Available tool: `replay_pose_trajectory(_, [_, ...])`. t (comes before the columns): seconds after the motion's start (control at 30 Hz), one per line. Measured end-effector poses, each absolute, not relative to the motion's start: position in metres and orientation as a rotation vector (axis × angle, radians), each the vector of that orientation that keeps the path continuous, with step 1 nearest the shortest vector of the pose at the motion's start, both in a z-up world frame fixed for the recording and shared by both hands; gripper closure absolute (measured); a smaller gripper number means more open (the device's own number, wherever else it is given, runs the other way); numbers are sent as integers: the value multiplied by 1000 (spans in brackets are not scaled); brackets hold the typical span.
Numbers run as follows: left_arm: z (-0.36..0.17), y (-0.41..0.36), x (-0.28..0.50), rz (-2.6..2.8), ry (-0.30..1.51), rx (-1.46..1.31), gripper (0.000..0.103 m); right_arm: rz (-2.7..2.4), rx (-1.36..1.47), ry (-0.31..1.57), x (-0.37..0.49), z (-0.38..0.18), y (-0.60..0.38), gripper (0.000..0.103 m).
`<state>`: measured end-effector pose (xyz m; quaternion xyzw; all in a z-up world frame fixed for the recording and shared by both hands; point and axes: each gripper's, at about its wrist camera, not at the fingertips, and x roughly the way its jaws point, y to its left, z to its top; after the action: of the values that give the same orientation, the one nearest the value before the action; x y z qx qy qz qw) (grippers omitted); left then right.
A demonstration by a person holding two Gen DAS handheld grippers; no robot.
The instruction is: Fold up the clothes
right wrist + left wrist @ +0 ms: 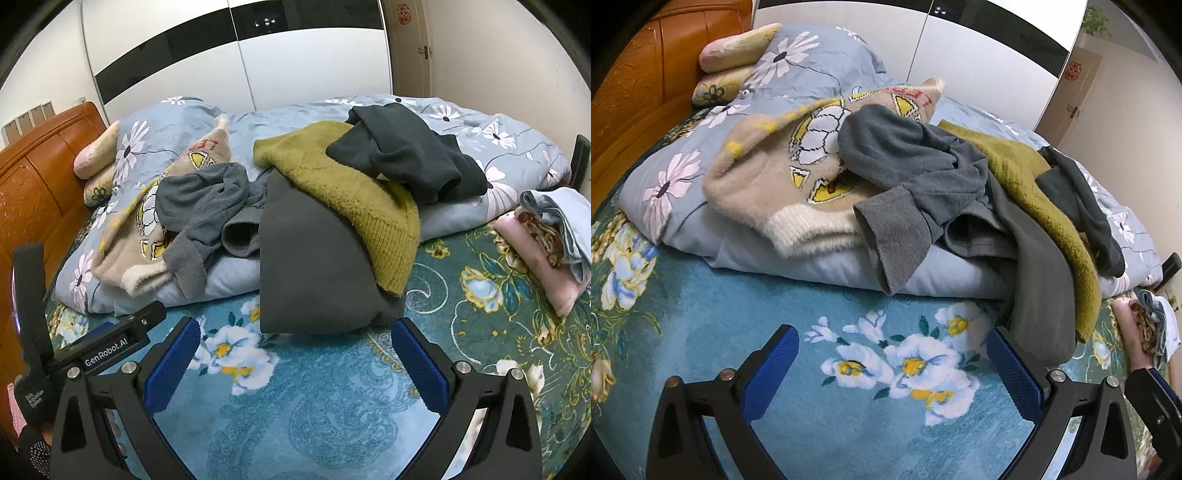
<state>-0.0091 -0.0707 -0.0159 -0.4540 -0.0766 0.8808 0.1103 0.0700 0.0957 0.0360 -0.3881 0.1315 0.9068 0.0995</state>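
A pile of unfolded clothes lies on a rolled blue floral duvet (676, 177) (491, 136). It holds a beige fluffy sweater (757, 184) (129, 254), a grey-blue top (908, 158) (199, 195), a dark grey garment (1041, 280) (310, 266) hanging over the duvet's front, an olive knit sweater (1038, 184) (340, 188) and a dark charcoal garment (1082, 199) (410, 155). My left gripper (892, 365) is open and empty above the teal blanket, short of the pile. My right gripper (295, 358) is open and empty, its jaws just below the dark grey garment's hem.
A teal floral blanket (775, 295) (332, 406) covers the bed in front. A stack of folded clothes (554, 236) (1148, 325) lies at the right. An orange wooden headboard (635, 92) (33, 192) and pillows (738, 48) stand at the left. White wardrobe doors (295, 66) are behind.
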Motion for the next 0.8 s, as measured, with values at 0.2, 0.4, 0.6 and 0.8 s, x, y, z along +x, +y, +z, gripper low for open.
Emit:
replay_pose_trajectory(0.2, [-19, -59, -10, 2555, -207, -1343, 0, 2657, -1173, 406, 67, 29, 101, 0])
replay_pose_trajectory(0.4, [-22, -53, -13, 2538, -200, -1364, 0, 2646, -1194, 413, 64, 23, 102, 0])
replay_pose_trajectory(0.6, [-26, -57, -18, 2549, -209, -1393, 0, 2643, -1209, 419, 60, 20, 102, 0])
replay_pose_trajectory(0.8, [-29, -74, -27, 2592, -291, -1429, 0, 2638, -1224, 424, 57, 18, 104, 0])
